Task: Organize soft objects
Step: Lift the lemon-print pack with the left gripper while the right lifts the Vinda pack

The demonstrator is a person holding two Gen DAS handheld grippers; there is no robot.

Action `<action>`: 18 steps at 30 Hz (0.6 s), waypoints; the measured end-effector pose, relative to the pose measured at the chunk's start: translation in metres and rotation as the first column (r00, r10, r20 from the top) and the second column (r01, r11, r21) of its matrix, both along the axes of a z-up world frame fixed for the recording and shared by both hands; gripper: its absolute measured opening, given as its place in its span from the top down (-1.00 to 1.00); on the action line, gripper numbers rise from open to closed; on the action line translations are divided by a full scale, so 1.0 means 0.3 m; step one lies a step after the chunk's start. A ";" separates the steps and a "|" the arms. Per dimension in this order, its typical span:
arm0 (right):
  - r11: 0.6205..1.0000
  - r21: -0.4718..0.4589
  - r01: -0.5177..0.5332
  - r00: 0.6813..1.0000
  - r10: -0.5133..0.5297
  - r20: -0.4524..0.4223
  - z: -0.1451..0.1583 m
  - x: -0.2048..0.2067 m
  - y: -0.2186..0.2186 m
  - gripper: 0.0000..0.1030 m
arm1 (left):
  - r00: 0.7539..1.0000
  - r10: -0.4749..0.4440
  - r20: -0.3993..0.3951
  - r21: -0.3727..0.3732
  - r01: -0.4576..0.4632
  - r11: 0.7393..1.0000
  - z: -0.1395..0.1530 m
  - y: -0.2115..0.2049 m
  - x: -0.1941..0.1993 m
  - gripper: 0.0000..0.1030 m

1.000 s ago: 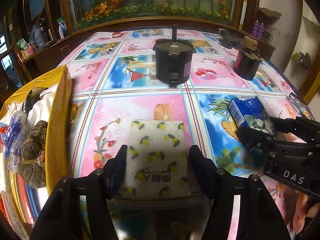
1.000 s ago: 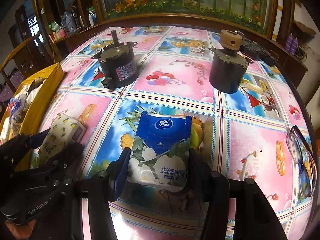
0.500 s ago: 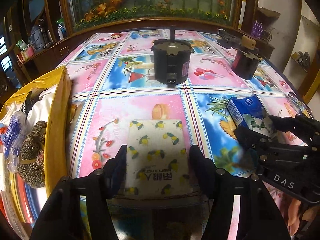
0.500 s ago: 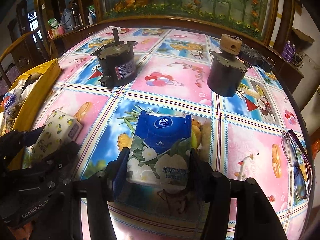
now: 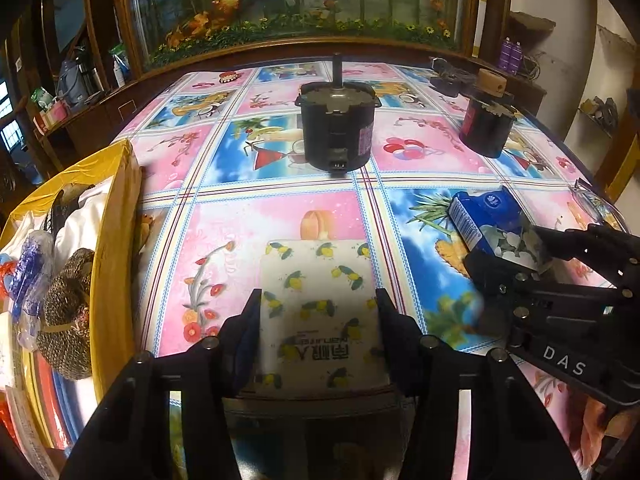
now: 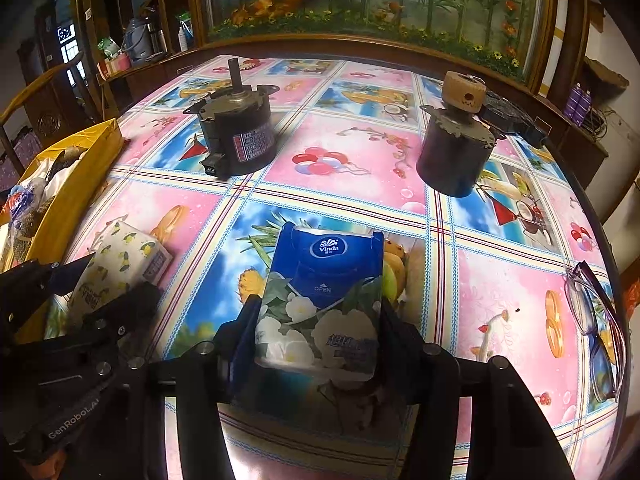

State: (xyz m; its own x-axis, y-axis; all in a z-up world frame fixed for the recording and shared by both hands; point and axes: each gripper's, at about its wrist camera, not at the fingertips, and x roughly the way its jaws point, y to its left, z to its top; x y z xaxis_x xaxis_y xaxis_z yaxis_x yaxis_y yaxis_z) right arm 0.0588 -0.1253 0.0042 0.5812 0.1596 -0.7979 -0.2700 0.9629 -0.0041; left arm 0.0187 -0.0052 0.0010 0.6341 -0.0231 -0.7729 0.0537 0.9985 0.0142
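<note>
A white tissue pack with lemon print (image 5: 320,280) lies flat on the colourful tablecloth (image 5: 256,224). My left gripper (image 5: 318,308) straddles its near end; the jaws are closing and both pads touch its sides. The same pack (image 6: 120,252) and left gripper (image 6: 104,284) show at the left of the right wrist view. A blue Vinda tissue pack (image 6: 324,276) sits between the fingers of my right gripper (image 6: 316,312), which is shut on its near half. In the left wrist view the blue pack (image 5: 484,216) and right gripper (image 5: 520,248) are at the right.
Two black motors stand further back, one (image 6: 236,136) at centre left and one with a wooden cap (image 6: 456,152) at the right. A yellow box (image 5: 108,256) holding cloth and bagged items sits at the left table edge. Glasses (image 6: 596,316) lie at the right edge.
The left gripper's fingers have drawn inward until they touch the sides of the lemon-print pack. The right gripper still holds the blue pack in the same spot.
</note>
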 end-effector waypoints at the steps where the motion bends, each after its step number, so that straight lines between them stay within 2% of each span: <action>1: 1.000 -0.002 0.000 1.000 0.000 0.003 0.000 -0.001 0.001 -0.14 | 1.000 0.001 0.000 -0.005 -0.001 1.000 0.001 0.001 0.000 -0.01; 10: 1.000 -0.001 -0.004 1.000 0.004 0.028 0.010 -0.006 0.012 -0.12 | 1.000 0.003 0.016 -0.010 -0.003 1.000 0.008 0.004 -0.007 0.00; 18: 0.999 0.035 0.007 0.997 -0.010 0.074 0.043 -0.018 0.002 -0.13 | 0.998 0.010 0.066 -0.001 -0.010 1.000 0.028 0.004 -0.029 0.00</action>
